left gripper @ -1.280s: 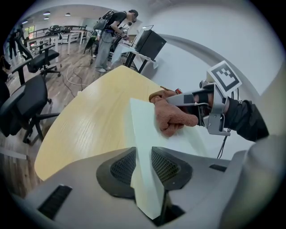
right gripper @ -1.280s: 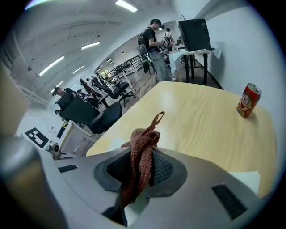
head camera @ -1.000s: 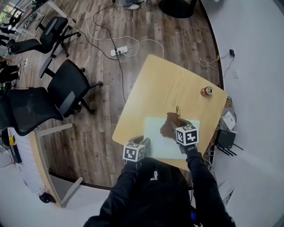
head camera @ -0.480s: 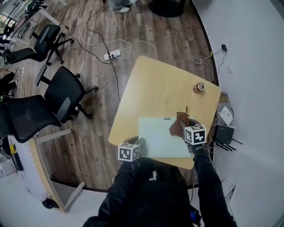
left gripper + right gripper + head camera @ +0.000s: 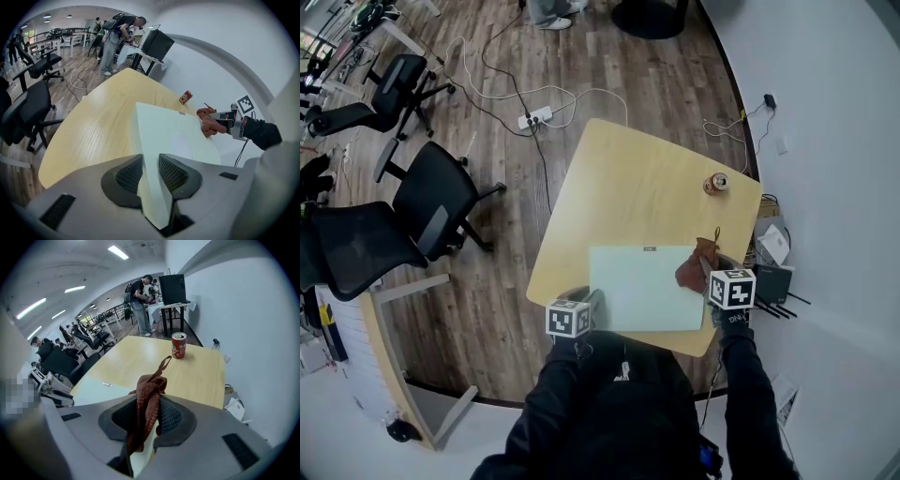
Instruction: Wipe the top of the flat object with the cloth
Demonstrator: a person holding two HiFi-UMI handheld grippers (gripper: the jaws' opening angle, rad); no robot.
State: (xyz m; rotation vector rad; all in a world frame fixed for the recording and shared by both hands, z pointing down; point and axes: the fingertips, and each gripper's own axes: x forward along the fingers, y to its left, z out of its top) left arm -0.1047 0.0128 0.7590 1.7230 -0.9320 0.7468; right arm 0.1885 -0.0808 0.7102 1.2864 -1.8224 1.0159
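A pale green flat board (image 5: 642,286) lies on the near part of the wooden table (image 5: 628,187). My left gripper (image 5: 592,302) is shut on the board's near left corner; in the left gripper view the board's edge (image 5: 168,131) runs between the two pads (image 5: 129,174). My right gripper (image 5: 712,269) is shut on a reddish-brown cloth (image 5: 696,267), which rests at the board's right edge. In the right gripper view the cloth (image 5: 149,399) bunches up between the jaws and hangs out in front. The left gripper view shows the cloth (image 5: 208,124) at the board's far right corner.
A red drinks can (image 5: 715,183) stands upright near the table's far right corner. Black office chairs (image 5: 441,202) stand left of the table. A power strip (image 5: 534,117) and cables lie on the floor behind. A black device (image 5: 772,281) sits by the wall, right of the table.
My right gripper has slid the cloth to the right, from the middle of the board to its right edge. The left gripper has stayed clamped on the corner.
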